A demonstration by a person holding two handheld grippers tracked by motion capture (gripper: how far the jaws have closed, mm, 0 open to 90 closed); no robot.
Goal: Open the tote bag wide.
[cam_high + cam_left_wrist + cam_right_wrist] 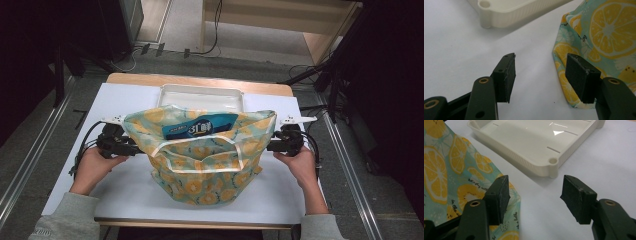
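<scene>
A person holds a hand-held gripper at each end of a lemon-print cloth bag on a white surface.

High view: the teal drawstring cloth bag with yellow lemon slices (200, 160) lies mid-surface (125, 195), its mouth spread wide, a blue snack packet (200, 129) inside; a white plastic tray (200, 96) sits just behind it. The left hand-held gripper (131, 148) and right hand-held gripper (270, 147) sit at the bag's side edges. Left gripper view: the left one's jaws stand apart, empty, the bag's edge just beside one pad. Right gripper view: the right one's jaws are likewise apart, the cloth beside one pad, not pinched. Judging by this, the packet is already in; closing or lifting the bag remains.
</scene>
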